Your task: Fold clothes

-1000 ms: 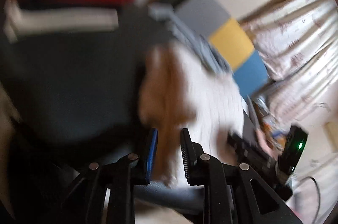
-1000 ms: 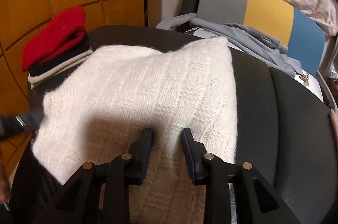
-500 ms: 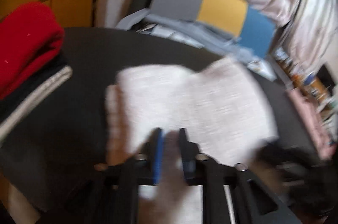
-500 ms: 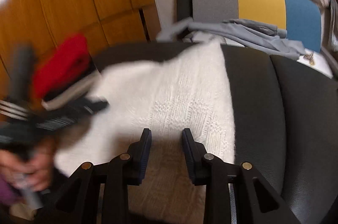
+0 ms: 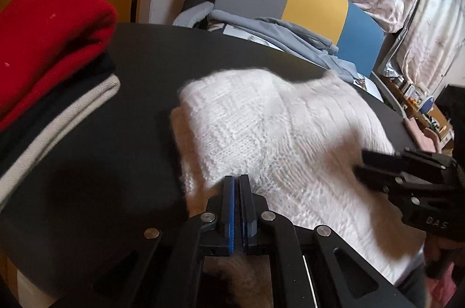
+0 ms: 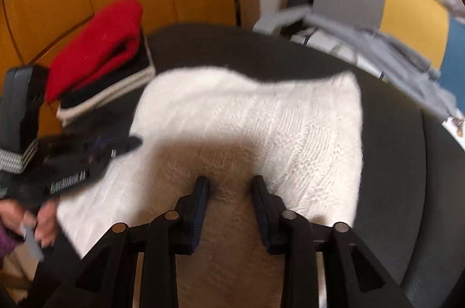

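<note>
The left gripper (image 5: 239,180) has clamped shut – off the white sweater (image 5: 261,133) now; right gripper (image 6: 229,183) jaws opening (empty).

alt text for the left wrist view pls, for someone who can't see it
The left gripper, jaws shut, sits at the near edge of a folded white knit sweater lying on a black surface. A stack of folded clothes with a red one on top lies to the left, and the right gripper reaches in from the right.

White sweater (image 6: 255,116) between opening right tongs (image 6: 229,188)
</note>
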